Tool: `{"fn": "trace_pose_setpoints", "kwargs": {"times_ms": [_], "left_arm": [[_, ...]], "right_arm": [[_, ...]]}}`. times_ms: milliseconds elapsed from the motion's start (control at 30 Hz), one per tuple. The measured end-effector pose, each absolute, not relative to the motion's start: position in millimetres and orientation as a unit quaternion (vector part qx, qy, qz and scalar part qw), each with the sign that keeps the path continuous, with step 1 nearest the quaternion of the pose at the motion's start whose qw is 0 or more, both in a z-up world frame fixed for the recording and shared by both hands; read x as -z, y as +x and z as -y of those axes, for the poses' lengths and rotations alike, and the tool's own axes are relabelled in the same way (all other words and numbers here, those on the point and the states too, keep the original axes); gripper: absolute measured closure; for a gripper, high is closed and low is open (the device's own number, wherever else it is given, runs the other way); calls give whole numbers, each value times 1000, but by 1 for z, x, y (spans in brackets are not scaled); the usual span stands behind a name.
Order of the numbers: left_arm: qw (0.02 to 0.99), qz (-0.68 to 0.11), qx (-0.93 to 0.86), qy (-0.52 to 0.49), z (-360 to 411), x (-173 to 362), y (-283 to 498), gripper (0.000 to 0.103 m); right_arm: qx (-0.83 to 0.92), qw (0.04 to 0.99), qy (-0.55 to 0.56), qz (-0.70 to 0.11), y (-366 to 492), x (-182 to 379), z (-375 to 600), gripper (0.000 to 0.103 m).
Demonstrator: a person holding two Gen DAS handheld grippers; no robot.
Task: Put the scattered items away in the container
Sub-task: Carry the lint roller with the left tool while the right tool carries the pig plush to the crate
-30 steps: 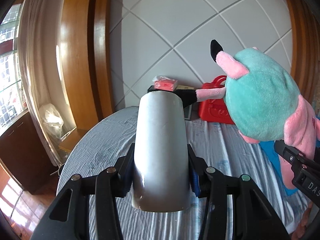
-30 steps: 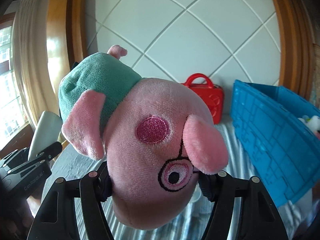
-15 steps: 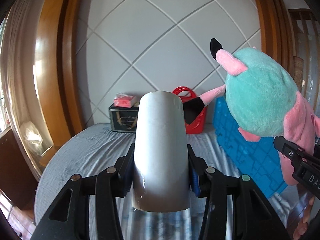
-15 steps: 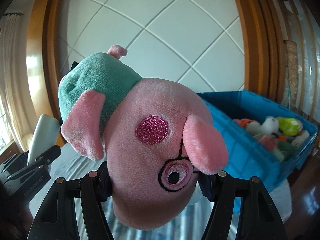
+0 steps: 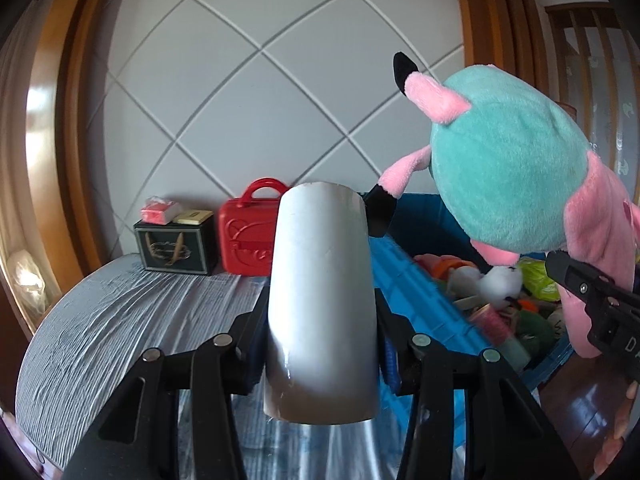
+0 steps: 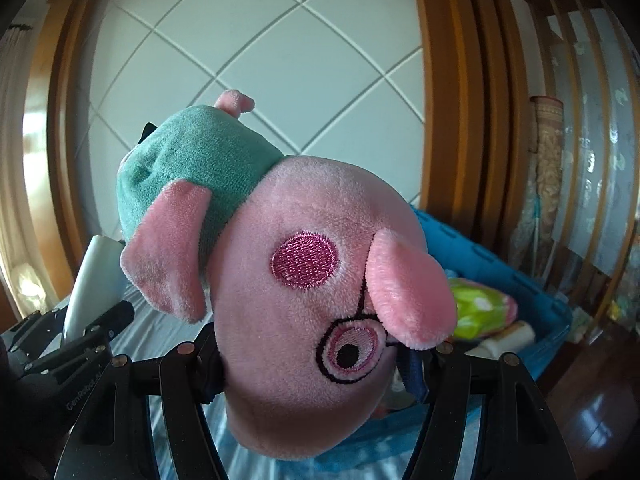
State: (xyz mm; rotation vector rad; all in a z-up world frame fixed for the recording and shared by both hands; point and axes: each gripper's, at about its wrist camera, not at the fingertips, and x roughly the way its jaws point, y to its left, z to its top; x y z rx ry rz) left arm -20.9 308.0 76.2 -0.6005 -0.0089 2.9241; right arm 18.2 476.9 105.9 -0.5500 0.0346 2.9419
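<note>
My left gripper [image 5: 322, 344] is shut on a white cylinder [image 5: 322, 300] and holds it upright above the table. My right gripper [image 6: 308, 364] is shut on a pink pig plush [image 6: 296, 300] with a teal body, held by the head, upside down; it also shows at the right of the left wrist view [image 5: 516, 176]. The blue container [image 5: 404, 272] stands to the right, holding several toys [image 5: 500, 284]. In the right wrist view the container [image 6: 516, 276] lies behind the plush, and the left gripper [image 6: 72, 344] with the cylinder is at far left.
A red case [image 5: 250, 236] and a dark box [image 5: 176, 246] with small packs on top stand at the table's back against the tiled wall. The striped tablecloth [image 5: 120, 312] covers the round table. Wooden floor lies beyond the container at right.
Both views have swung to the right. The blue container and its toys have come into view and nearer. Both grippers keep their hold.
</note>
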Motion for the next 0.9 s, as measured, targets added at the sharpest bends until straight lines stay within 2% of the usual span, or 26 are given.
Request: {"fn": "trace_pose_setpoints", "kwargs": {"times_ms": [267,500,900], "left_arm": [[115,-7,-977,-182,-375,-100,-50,58],[138,-18,-969,-205,-442,-108,-78,58],[123,-15,-954,-274,-572,-77,-114,58]], "right_arm": [[-975,121,-183,-29,-3,-114,-535,36],[-968,164,-185,-34,-23,-115,-578,35],[-963,134,-233,-5,-83,-85,-700,35]]}}
